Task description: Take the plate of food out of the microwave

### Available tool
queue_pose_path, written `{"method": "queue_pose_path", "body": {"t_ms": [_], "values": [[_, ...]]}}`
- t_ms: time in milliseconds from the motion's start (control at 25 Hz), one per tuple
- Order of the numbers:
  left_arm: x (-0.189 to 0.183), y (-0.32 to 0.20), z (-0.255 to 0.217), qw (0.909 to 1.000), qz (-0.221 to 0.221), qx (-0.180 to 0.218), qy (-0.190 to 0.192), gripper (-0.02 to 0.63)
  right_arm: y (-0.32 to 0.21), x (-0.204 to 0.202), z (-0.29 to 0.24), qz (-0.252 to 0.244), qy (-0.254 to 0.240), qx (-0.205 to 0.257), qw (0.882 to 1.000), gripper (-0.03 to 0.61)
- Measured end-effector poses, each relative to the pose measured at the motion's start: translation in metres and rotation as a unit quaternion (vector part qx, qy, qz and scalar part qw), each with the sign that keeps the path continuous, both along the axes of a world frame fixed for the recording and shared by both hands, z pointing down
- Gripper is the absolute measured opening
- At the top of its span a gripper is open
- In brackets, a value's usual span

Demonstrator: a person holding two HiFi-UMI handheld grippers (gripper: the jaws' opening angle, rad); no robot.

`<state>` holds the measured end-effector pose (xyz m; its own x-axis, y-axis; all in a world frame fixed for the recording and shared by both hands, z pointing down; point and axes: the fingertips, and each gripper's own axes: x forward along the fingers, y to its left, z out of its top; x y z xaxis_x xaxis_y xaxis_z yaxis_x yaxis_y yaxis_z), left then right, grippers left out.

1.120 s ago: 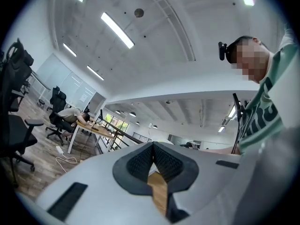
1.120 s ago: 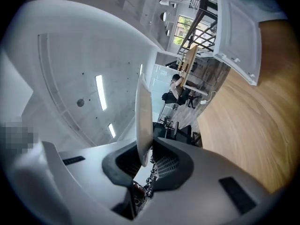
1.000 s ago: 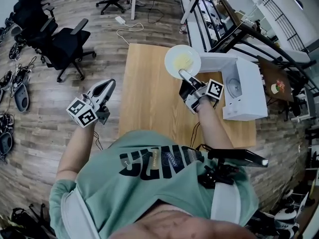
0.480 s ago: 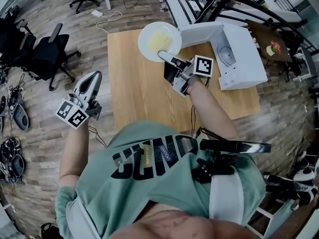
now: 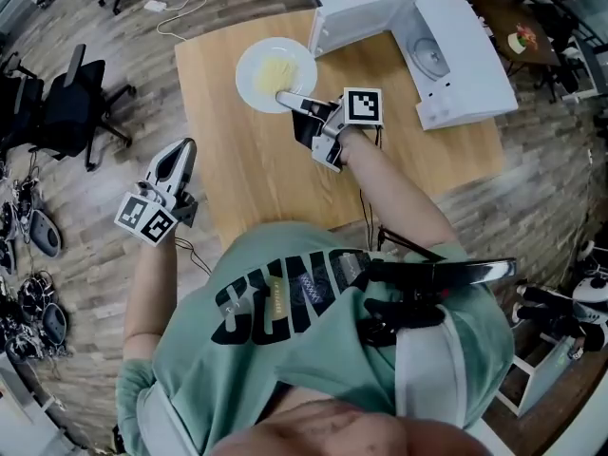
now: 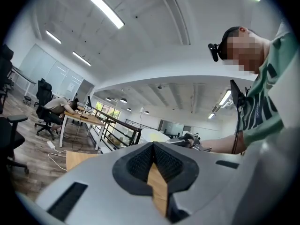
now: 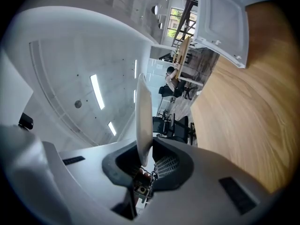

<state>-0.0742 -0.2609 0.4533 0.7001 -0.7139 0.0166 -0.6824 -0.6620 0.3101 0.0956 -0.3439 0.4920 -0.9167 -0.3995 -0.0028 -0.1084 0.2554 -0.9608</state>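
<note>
Nearest, at the lower left of the head view, the left gripper [image 5: 180,155] is held off the desk's left edge, its jaws pressed together on nothing, well apart from everything the task concerns. Further up, just above the frame's centre, the right gripper [image 5: 285,98] is stretched over the desk [image 5: 256,169], and its jaws are pinched on the near right rim of the plate [image 5: 252,69]; in the right gripper view that rim is seen edge-on between the pads. From this gripper the plate extends toward the upper left of the frame, with a pale yellow heap of food [image 5: 275,67] carried at its middle. The plate is already outside the microwave [image 5: 456,46], which stands at the upper right of the desk with its door [image 5: 361,17] swung open toward the plate; plate and door are near but apart. Bare desk is seen all round the plate, which is judged to be held a little off the wood, though this cannot be settled. A straight lowering by the right gripper alone is judged to be what comes next, the left one being much the farther of the two
</note>
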Motion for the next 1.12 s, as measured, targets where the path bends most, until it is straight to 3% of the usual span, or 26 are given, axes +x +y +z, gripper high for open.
{"method": "queue_pose_path", "body": {"t_ms": [320,560,1120], "values": [[0.03,-0.003,0.076,0.998,0.025,-0.058,-0.008,0.005,-0.002,0.01,0.071,-0.003,0.022,-0.049,0.999,0.044],[0.038,-0.005,0.117,0.995,0.029,-0.095,0.011,0.005,0.004,0.01,0.114,-0.01,0.036,-0.081,0.996,0.044],[0.042,-0.017,0.191,0.9891,0.035,-0.142,0.013,0.005,0.013,0.003,0.202,-0.042,0.094,-0.13,0.986,0.044]]}}
